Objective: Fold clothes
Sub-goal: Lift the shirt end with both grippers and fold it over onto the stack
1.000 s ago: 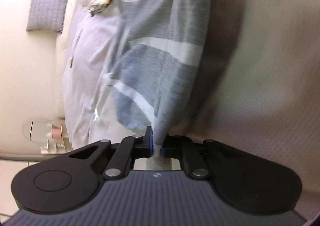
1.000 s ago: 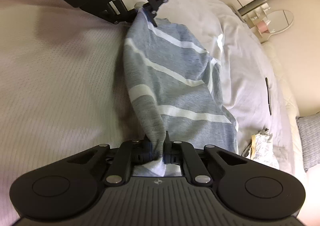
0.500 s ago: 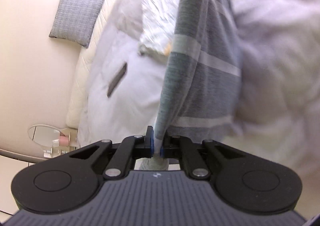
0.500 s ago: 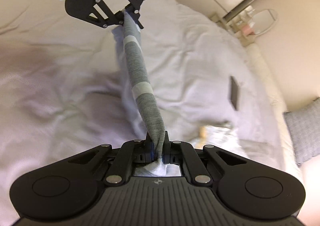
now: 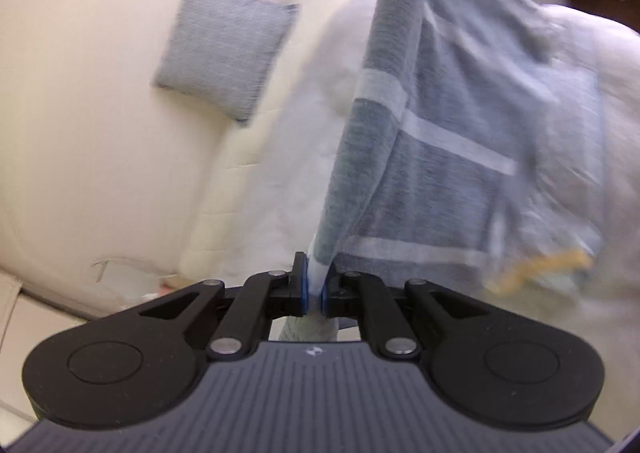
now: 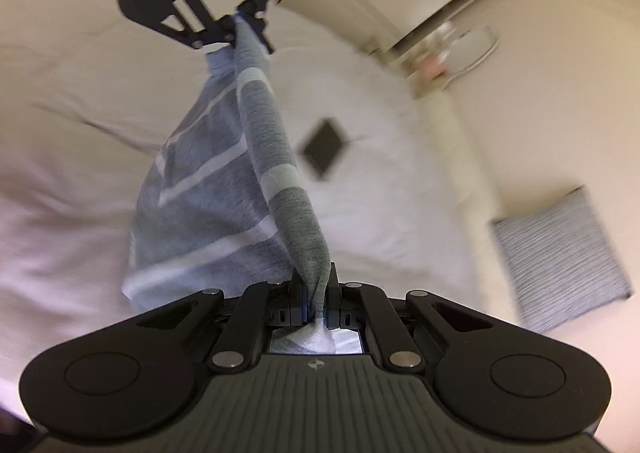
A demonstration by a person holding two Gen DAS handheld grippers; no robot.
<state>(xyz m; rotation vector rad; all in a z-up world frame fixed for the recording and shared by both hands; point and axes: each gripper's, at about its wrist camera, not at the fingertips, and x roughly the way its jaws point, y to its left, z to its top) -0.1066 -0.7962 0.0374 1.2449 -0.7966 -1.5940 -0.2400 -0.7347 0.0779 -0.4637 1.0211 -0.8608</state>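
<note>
A grey garment with white stripes (image 5: 440, 141) hangs stretched between my two grippers above a white bed (image 6: 384, 181). My left gripper (image 5: 315, 285) is shut on one corner of it. My right gripper (image 6: 316, 293) is shut on the other corner. In the right wrist view the garment (image 6: 224, 189) runs taut from my fingers up to the left gripper (image 6: 240, 25), with its body drooping to the left. Both views are blurred by motion.
A grey cushion (image 5: 224, 45) leans on the cream wall by the padded bed edge; it also shows in the right wrist view (image 6: 560, 253). A dark flat object (image 6: 324, 149) lies on the bed. A crumpled yellow-trimmed cloth (image 5: 540, 269) lies below the garment. A small round table (image 6: 472, 49) stands beyond the bed.
Both grippers have risen with the garment, lifting it off the bed. The views have tilted up toward the wall and cushion. The grips have not changed.
</note>
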